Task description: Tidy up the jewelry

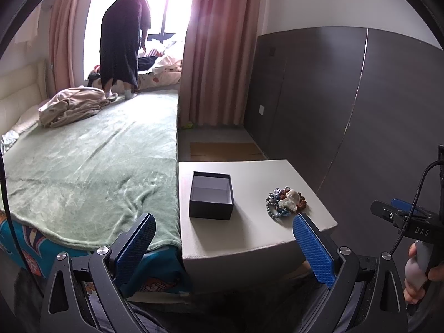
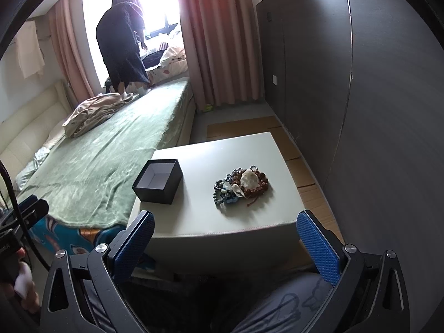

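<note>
Nothing of the sorting looked done. The black box (image 1: 211, 195) stood open on the white bedside table (image 1: 249, 236), its pale inside bare, and the whole jewelry pile (image 1: 285, 202) lay heaped on the tabletop to the right of the box, well apart from it. The pile was a tangle of blue-grey bead strands, brown bead loops and a pale crystal-like piece on top; individual pieces could not be counted. All of it seemingly remained to be moved into the box.

The heap had no clear heading. In the right wrist view its longer span ran roughly from the blue beads on the side toward the box to the brown loops on the far side.

The left gripper (image 1: 224, 245) hung short of the table's near edge with its blue pads spread wide, holding nothing. The right gripper (image 2: 224, 245) hovered likewise before the near edge, below the pile, jaws wide apart and empty.
</note>
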Available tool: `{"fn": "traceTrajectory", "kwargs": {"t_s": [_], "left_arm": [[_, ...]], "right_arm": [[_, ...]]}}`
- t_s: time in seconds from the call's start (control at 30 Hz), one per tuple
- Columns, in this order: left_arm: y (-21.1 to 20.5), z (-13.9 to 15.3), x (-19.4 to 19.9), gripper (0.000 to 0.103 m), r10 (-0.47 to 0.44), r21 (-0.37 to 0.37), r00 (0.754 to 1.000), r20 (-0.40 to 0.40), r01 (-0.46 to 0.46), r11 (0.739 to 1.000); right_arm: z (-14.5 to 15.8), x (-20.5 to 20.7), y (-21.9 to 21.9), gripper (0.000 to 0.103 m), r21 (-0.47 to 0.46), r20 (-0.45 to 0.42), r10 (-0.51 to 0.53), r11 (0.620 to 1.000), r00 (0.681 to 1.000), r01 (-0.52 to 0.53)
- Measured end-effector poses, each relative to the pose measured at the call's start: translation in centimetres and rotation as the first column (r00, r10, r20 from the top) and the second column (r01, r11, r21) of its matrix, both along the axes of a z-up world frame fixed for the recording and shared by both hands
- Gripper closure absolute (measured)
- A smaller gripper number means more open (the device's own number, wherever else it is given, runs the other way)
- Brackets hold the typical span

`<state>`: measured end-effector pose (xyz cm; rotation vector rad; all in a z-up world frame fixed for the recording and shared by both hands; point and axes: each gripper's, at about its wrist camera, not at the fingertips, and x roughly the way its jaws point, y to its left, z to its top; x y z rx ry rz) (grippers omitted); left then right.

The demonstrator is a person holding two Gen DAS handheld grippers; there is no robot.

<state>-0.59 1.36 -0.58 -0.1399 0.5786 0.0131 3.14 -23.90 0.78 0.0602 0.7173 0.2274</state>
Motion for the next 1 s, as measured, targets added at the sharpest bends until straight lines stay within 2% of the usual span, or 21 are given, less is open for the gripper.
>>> {"fn": "traceTrajectory", "kwargs": {"t_s": [0.67, 0.8, 1.0], "left_arm": [[-0.4, 0.0, 0.3, 0.004, -0.006, 0.008, 1.000, -0.005, 0.006, 1.000], [-0.4, 0.1, 0.8, 0.004, -0.011, 0.012, 1.000, -0.010, 0.011, 1.000], [-1.2, -0.7, 3.1, 0.004, -0.034, 0.013, 0.998, -0.056, 0.035, 0.999]], "right_arm": [[0.0, 0.0, -0.2, 0.000, 0.007, 0.000, 0.002, 1.000, 1.000, -0.002], [-0.1, 0.3, -0.3, 0.000, 0.013, -0.006, 0.005, 1.000, 1.000, -0.005], [-1.1, 2.1, -0.7, 0.000, 0.026, -0.051, -0.001, 1.000, 0.999, 0.003]]}}
